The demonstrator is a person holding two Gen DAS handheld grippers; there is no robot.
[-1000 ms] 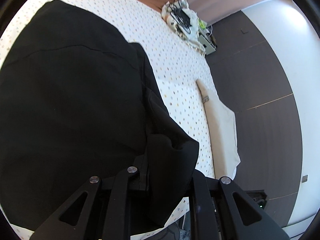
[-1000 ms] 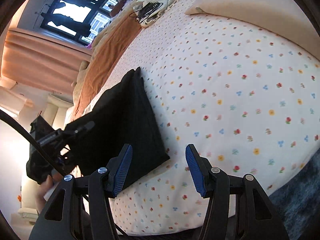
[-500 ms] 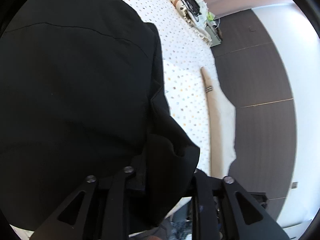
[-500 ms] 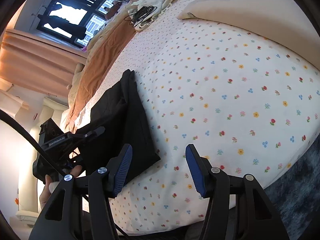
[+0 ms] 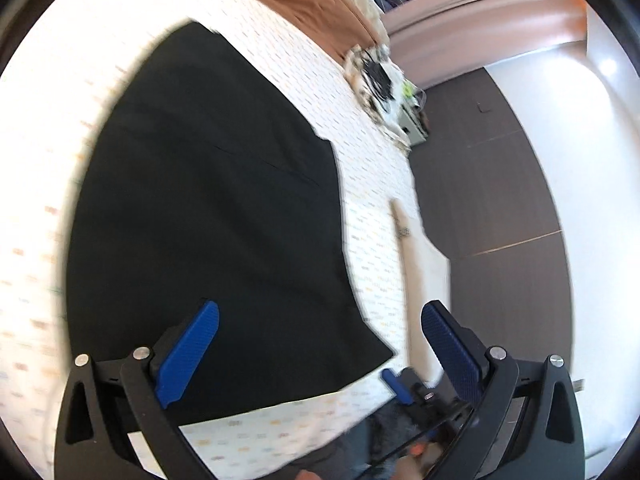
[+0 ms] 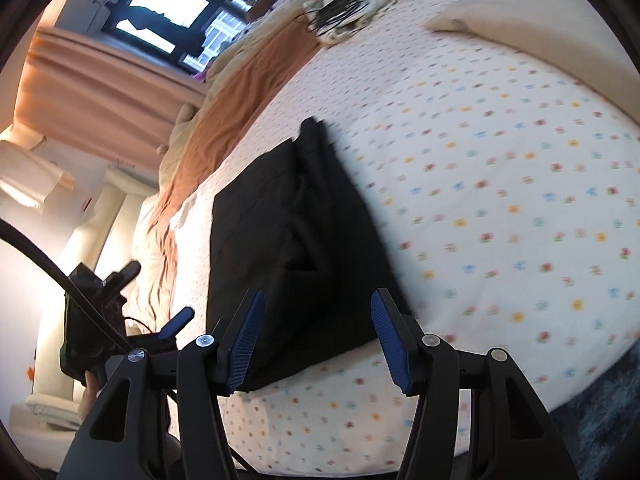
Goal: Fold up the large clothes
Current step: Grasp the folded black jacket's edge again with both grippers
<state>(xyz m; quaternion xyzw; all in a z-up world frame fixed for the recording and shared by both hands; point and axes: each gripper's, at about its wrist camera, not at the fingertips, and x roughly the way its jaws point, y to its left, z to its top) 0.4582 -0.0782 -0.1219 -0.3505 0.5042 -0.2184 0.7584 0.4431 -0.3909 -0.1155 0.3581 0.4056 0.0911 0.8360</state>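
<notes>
1 bed (image 6: 500,208) with a flower-dotted sheet fills both views. On it lie 1 folded black garment (image 5: 208,216), flat ahead of both grippers, 1 orange blanket (image 6: 240,96) beyond it, 1 cream pillow (image 6: 532,20) to the far right and 1 tangle of black cables (image 6: 336,10) farthest off. Of the 2 grippers, the left gripper (image 5: 320,324) has just been opening: its jaws stand wide apart above the garment with nothing pinched, whereas a second ago they clamped a fold of it. The right gripper (image 6: 318,312) hangs half spread, empty, just short of the garment's near edge, as before.
</notes>
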